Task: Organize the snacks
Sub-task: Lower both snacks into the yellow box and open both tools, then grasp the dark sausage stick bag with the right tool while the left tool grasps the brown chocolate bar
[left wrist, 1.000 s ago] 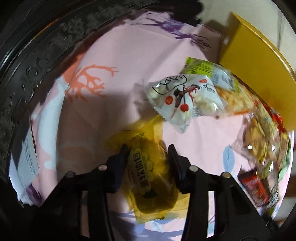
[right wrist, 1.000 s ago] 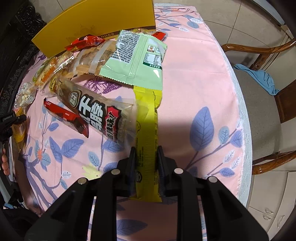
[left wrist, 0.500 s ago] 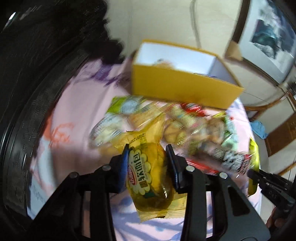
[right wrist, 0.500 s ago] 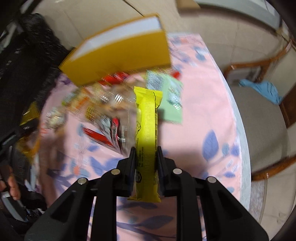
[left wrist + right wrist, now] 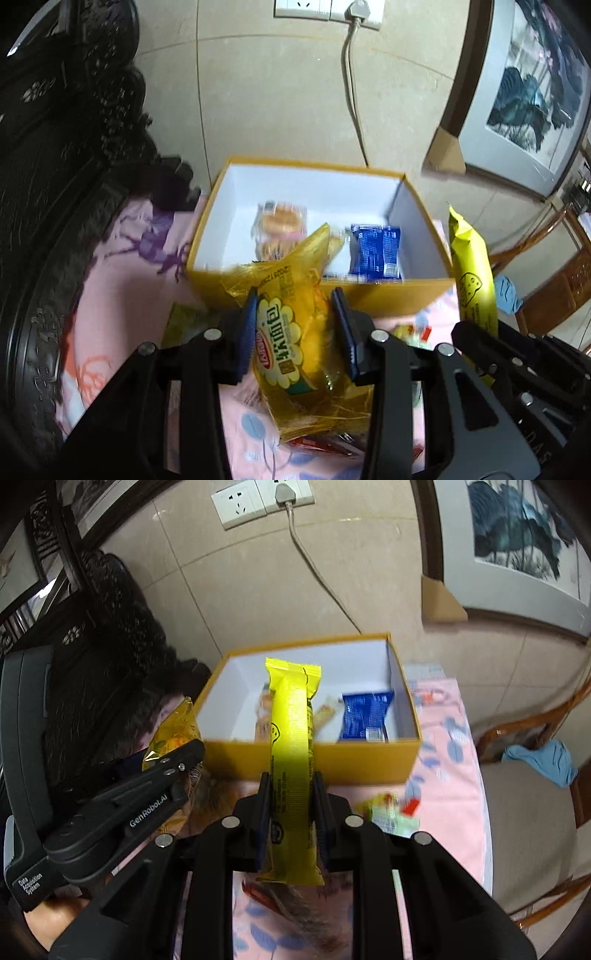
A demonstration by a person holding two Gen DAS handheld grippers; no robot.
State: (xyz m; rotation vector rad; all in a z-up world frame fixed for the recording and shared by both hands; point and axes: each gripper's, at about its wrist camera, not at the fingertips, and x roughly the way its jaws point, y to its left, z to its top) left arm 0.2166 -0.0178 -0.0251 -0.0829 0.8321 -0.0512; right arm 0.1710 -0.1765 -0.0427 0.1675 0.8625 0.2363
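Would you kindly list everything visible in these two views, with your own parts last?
Yellow cardboard box: one, white inside, far on the table.
Blue foil packet: one, inside the box, right.
Clear-wrapped pastry: one, orange, inside the box, left.
Pink leaf-print tablecloth: one, covering the table.
Translucent yellow bread bag: one, in the left hand-held gripper.
Long yellow snack bar: one, in the right hand-held gripper.

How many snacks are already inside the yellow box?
3 that show: a bun pack at left, a small pale wrapper mid-box, a blue packet at right. The held snacks may hide others in the yellow box.
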